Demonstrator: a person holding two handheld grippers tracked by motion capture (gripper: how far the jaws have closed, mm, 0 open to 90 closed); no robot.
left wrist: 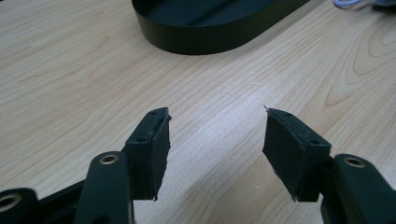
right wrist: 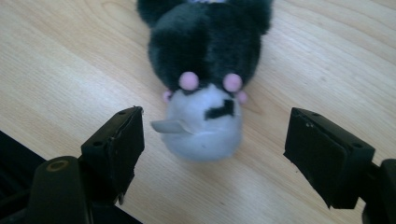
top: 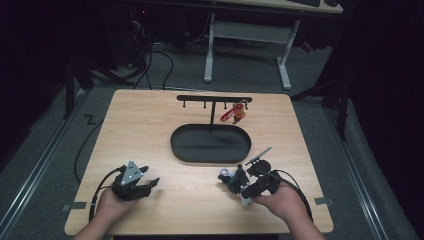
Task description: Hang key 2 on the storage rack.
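Nearest the high camera, at the table's front edge, the left gripper (top: 134, 183) rests low on the wooden table (top: 150, 120) in the person's left hand (top: 111, 204). Its jaws are spread with nothing between them; in the left gripper view only bare wood grain lies between its black pads (left wrist: 159, 149). It seems parked there to stay out of the way while the other hand works. Moving right, the black oval tray (top: 210, 143) sits at the table's middle, with a T-shaped hook rack (top: 214, 98) rising behind it. A small red-strapped charm (top: 235, 113) hangs from a peg near the rack's right end, which suggests the rack is meant to take hanging trinkets. Further right, near the front edge and just off the tray's right end, lies the plush keychain toy (right wrist: 205, 79), a black and white soft figure with small pink beads. It rests flat on the wood. The right gripper (right wrist: 212, 144) points at it with jaws spread wide on either side of the white end, the pads clear of the plush and not pinching it. Judging from the pictures, the toy is lined up between the jaws either for a grasp or just after a release.
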